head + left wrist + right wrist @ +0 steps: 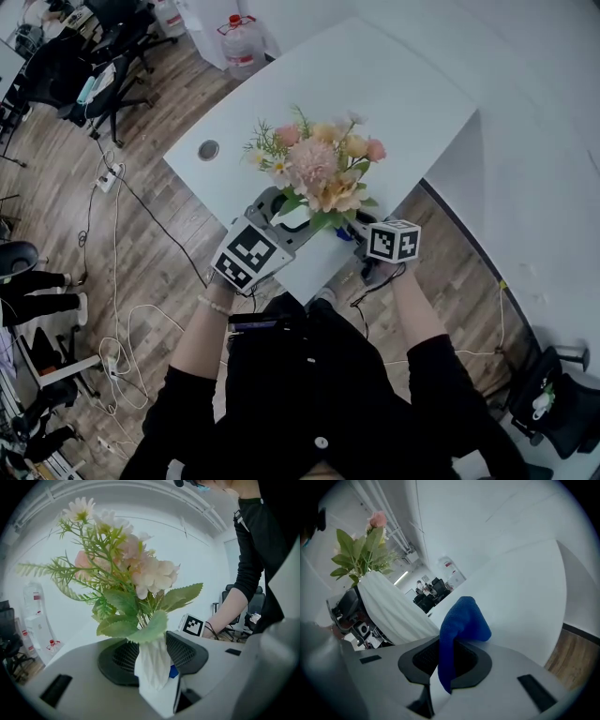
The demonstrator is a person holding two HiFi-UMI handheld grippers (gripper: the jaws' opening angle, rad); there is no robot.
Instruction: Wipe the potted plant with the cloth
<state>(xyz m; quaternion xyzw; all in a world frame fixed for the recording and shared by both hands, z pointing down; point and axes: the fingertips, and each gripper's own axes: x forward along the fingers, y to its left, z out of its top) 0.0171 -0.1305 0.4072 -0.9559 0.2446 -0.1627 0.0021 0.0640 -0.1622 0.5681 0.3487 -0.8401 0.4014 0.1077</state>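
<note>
The potted plant (319, 169) is a bunch of pink, peach and white artificial flowers with green leaves in a white ribbed vase (152, 660). It is at the table's near edge. My left gripper (283, 214) is shut on the vase, one jaw on each side of it. My right gripper (354, 231) is just right of the vase, shut on a blue cloth (461, 623) that bulges above its jaws. In the right gripper view the vase (391, 609) and its leaves (354, 550) are close on the left. A bit of the cloth (174, 671) shows beside the vase.
The white table (394, 94) has a round cable port (208, 150) at its left end. Water jugs (242, 42) and office chairs (112, 66) stand beyond it. Cables (122, 309) trail over the wooden floor.
</note>
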